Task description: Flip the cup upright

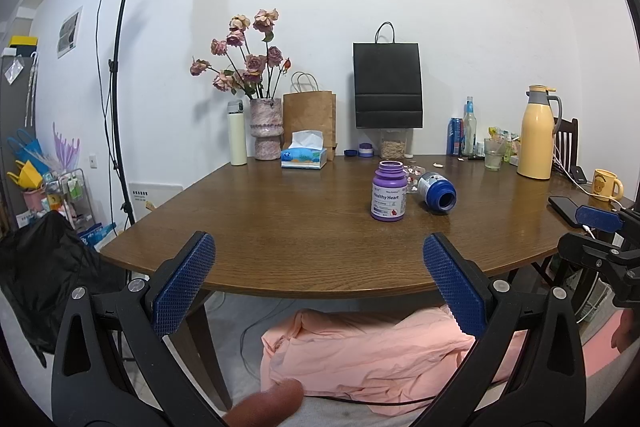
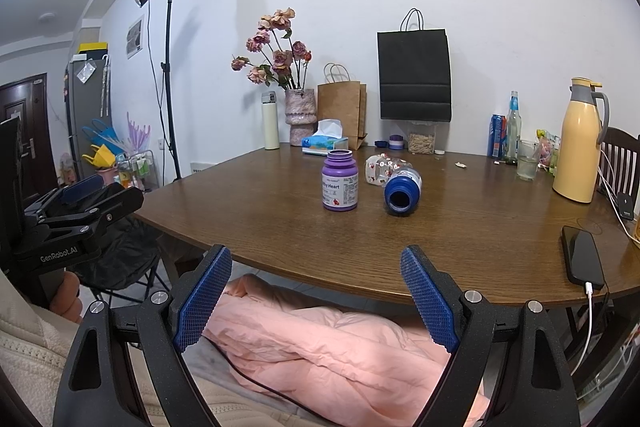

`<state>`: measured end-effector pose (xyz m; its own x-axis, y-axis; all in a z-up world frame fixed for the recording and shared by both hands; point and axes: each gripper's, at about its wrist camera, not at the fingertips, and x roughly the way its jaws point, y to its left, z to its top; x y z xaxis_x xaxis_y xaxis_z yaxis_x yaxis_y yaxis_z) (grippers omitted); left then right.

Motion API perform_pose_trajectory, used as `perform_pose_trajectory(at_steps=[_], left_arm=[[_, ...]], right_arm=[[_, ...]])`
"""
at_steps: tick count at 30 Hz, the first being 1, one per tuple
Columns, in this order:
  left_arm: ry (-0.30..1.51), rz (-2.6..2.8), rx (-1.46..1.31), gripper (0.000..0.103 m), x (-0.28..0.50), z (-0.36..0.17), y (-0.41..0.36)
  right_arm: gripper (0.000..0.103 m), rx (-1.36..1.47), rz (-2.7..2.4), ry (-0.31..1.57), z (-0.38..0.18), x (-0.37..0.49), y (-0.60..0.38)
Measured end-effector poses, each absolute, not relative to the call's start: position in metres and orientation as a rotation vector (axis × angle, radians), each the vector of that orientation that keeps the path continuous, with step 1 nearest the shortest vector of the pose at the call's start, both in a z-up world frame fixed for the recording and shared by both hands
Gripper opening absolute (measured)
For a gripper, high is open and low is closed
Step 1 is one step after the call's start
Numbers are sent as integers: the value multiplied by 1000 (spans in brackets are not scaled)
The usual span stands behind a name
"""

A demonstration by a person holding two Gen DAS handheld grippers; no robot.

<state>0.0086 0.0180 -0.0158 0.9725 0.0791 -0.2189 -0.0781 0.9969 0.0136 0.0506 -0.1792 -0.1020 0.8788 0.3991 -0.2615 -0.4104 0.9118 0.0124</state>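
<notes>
A blue bottle (image 1: 438, 190) (image 2: 402, 193) lies on its side mid-table, its open mouth facing me. Left of it a purple bottle (image 1: 388, 197) (image 2: 339, 187) stands upright with no lid. A clear cup with red print (image 2: 381, 167) (image 1: 414, 175) lies tipped over just behind them. My left gripper (image 1: 319, 263) is open in front of the table's near edge, holding nothing. My right gripper (image 2: 316, 273) is open too, also short of the table edge, and shows at the right edge of the left wrist view (image 1: 600, 227).
The brown wooden table (image 1: 280, 219) (image 2: 460, 239) carries a tissue box (image 1: 304, 158), flower vase (image 1: 266, 133), paper bags, a yellow jug (image 2: 578, 147), a glass (image 2: 527, 159), a yellow mug (image 1: 606, 185) and a charging phone (image 2: 582, 257). A pink blanket (image 2: 328, 347) lies below.
</notes>
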Motion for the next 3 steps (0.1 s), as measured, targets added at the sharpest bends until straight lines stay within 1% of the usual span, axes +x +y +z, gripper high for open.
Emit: perform_pose_trajectory(at_steps=[3], left_arm=[[223, 75, 4, 103, 10, -17, 18]], right_arm=[[90, -44, 423, 263, -102, 51, -179]])
